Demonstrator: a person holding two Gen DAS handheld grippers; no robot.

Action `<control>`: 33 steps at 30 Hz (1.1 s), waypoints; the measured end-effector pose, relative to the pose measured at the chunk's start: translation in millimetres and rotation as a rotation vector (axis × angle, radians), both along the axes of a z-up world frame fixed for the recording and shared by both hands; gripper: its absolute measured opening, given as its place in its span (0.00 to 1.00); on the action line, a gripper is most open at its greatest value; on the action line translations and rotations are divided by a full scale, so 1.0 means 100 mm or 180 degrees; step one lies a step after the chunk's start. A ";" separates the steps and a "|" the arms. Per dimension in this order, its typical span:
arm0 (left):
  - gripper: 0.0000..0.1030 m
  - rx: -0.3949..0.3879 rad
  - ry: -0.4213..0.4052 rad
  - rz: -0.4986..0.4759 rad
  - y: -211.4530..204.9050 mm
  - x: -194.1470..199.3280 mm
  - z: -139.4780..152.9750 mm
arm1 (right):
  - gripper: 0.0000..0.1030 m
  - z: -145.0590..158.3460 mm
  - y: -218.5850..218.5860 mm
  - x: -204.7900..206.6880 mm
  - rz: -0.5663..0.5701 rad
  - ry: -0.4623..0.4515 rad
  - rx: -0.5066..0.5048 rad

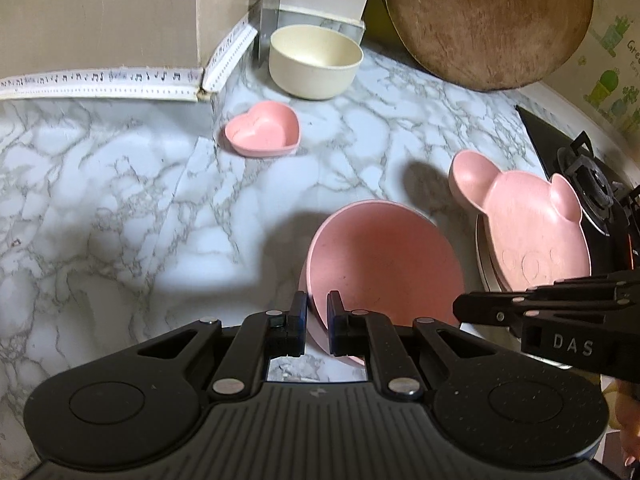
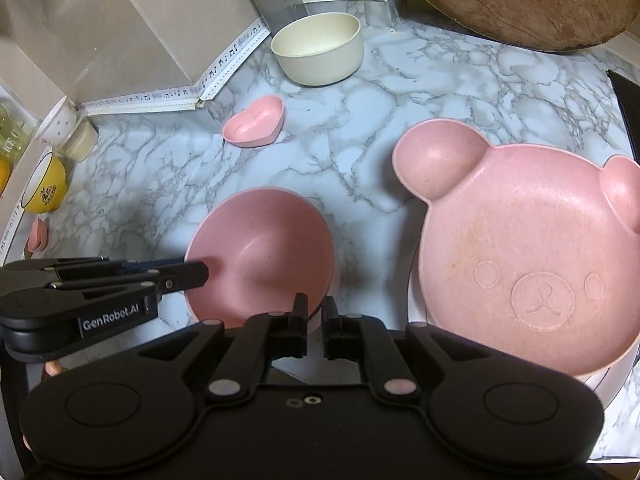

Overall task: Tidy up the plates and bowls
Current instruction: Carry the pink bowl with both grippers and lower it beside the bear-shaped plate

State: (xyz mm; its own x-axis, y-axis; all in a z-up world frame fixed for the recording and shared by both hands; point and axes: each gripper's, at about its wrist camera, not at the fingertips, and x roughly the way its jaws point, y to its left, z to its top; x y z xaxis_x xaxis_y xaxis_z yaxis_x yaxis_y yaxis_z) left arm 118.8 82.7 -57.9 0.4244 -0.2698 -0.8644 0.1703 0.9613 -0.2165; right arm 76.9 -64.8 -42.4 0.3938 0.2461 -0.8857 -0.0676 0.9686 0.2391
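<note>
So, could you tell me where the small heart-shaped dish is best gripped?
Pinch the heart dish by its thin upright wall on the near, pointed side, one finger inside and one outside, coming from above; it sits upright and alone on the marble counter.

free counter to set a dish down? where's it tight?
Bare marble left of the pink bowl, below the heart dish and music-note trim. Also between cream bowl, wooden board and bear plate. Tight between bowl and bear plate.
</note>
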 end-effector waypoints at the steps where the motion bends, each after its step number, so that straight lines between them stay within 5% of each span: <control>1: 0.09 0.0004 0.0001 -0.0002 0.00 -0.01 -0.01 | 0.07 0.00 0.00 0.00 -0.0005 -0.0001 0.0002; 17: 0.09 -0.0039 0.0018 0.0000 0.05 0.02 -0.01 | 0.13 0.04 -0.04 0.01 -0.0035 -0.0048 0.0014; 33: 0.09 -0.0110 -0.0366 -0.0011 0.12 0.06 0.37 | 0.24 0.39 -0.14 0.05 0.0035 -0.0337 0.0057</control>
State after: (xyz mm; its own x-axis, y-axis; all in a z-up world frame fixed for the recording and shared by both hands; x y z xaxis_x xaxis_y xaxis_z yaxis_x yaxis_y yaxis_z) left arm 124.5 94.4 -21.2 0.5191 -0.3001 -0.8003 0.1991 0.9530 -0.2283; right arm 81.7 -78.5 -3.3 0.4821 0.2664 -0.8346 -0.1040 0.9633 0.2474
